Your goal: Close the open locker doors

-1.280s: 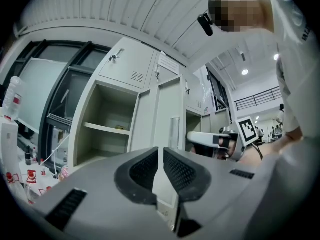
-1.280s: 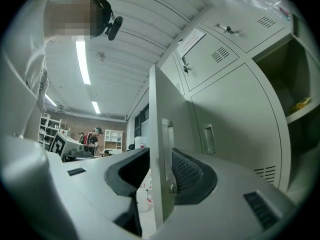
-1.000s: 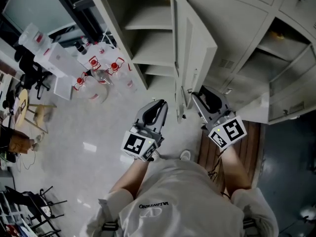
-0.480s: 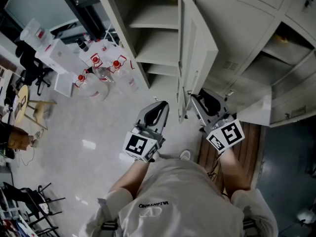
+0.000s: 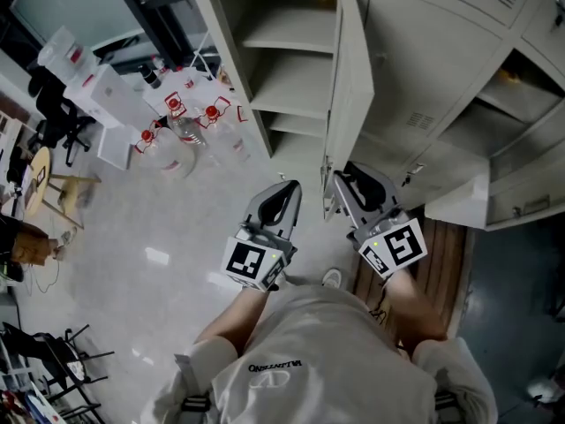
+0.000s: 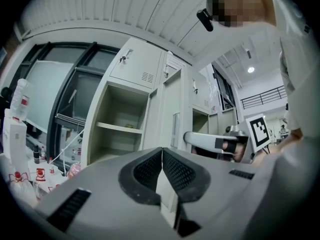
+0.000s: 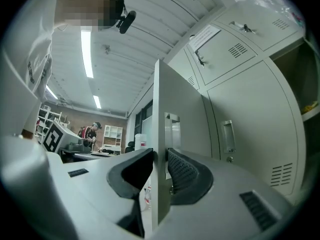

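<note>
The tall beige locker point(image 5: 265, 87) stands open, and its door point(image 5: 350, 87) sticks out toward me, nearly edge-on. My right gripper point(image 5: 338, 184) is at the door's lower free edge. In the right gripper view the door edge point(image 7: 161, 109) stands between the jaws of the right gripper point(image 7: 160, 153). The jaws have just been closing, and both pads now lie against the door's faces. My left gripper point(image 5: 282, 191) hangs to the left of the door, in front of the open shelves. It is shut with nothing in it, and its tips meet point(image 6: 162, 150).
A second locker door point(image 5: 459, 200) hangs open at the right below open compartments point(image 5: 521, 87). Bottles and white boxes point(image 5: 177, 122) crowd the floor left of the locker. A stool point(image 5: 53, 188) and a chair point(image 5: 48, 117) stand further left.
My right gripper has shifted left up to the door's edge and its jaws have narrowed around it. The door now shows more edge-on. The left gripper has barely moved.
</note>
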Demonstrator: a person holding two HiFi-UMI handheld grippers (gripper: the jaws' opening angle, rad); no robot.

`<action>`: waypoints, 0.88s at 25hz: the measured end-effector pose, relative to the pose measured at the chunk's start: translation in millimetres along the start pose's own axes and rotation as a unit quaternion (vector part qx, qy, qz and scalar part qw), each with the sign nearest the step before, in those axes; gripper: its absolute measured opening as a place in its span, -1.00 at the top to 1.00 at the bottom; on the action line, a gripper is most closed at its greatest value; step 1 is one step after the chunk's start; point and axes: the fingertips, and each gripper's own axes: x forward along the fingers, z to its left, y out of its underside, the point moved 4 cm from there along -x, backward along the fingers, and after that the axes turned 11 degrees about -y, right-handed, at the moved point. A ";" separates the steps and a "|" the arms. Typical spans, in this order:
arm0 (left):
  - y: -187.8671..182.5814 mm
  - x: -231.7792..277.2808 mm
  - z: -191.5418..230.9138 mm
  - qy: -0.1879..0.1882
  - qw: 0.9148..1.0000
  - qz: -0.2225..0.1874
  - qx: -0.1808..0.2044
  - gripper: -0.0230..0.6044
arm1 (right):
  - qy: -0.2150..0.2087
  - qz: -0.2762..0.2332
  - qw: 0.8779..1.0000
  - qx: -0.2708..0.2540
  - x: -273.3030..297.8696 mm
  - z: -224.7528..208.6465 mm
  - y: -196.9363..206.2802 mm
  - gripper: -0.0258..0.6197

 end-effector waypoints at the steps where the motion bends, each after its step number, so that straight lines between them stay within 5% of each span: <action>1: -0.8 -1.6 4.3 -0.002 1.000 0.000 0.000 0.91 | 0.003 0.001 1.000 -0.004 4.8 2.9 0.4 0.60; 14: -2.7 -23.2 60.1 0.003 1.000 0.001 -0.002 0.91 | 0.016 -0.013 1.000 -0.018 49.1 21.9 -3.8 0.62; 22: -0.9 -30.6 73.1 0.032 0.999 0.004 -0.009 0.91 | 0.021 -0.015 1.000 -0.012 63.0 16.8 -5.2 0.39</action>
